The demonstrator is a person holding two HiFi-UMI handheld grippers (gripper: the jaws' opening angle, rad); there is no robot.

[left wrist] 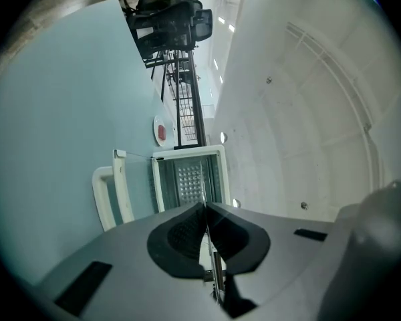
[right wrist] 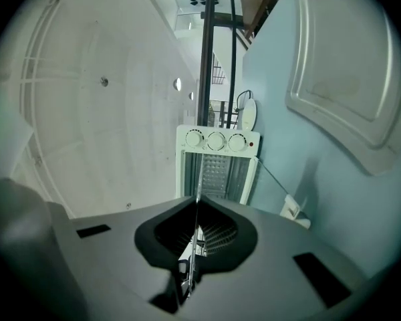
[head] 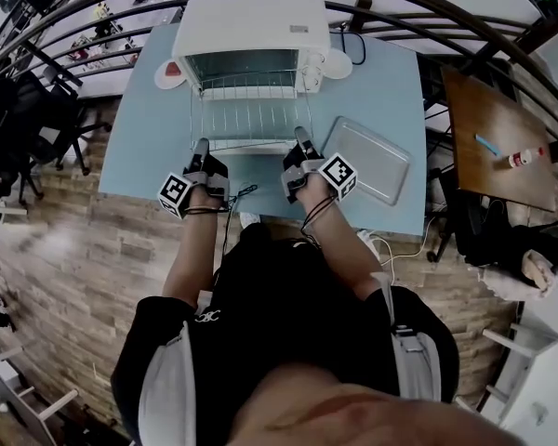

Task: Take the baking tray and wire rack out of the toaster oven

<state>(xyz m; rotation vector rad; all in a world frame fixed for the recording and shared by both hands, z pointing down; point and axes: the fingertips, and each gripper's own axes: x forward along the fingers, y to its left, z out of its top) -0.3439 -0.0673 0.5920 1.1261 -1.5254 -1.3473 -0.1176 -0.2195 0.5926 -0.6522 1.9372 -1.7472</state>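
Observation:
The white toaster oven [head: 251, 26] stands open at the back of the blue table [head: 144, 147]. The wire rack [head: 249, 119] is drawn out in front of its mouth, over the lowered door. My left gripper [head: 202, 145] is shut on the rack's near left edge and my right gripper [head: 302, 137] on its near right edge. In the left gripper view the rack [left wrist: 204, 196] runs edge-on as a thin line out of the shut left gripper [left wrist: 206, 209]; likewise the rack [right wrist: 199, 179] and right gripper [right wrist: 197, 206]. The silver baking tray [head: 367, 161] lies on the table, right of my right gripper.
A round white and red dish [head: 172, 72] sits left of the oven and a white item [head: 339, 63] with a black cable to its right. A wooden side table [head: 498, 137] stands far right. Dark railings arc behind the oven; black chairs [head: 23, 119] stand left.

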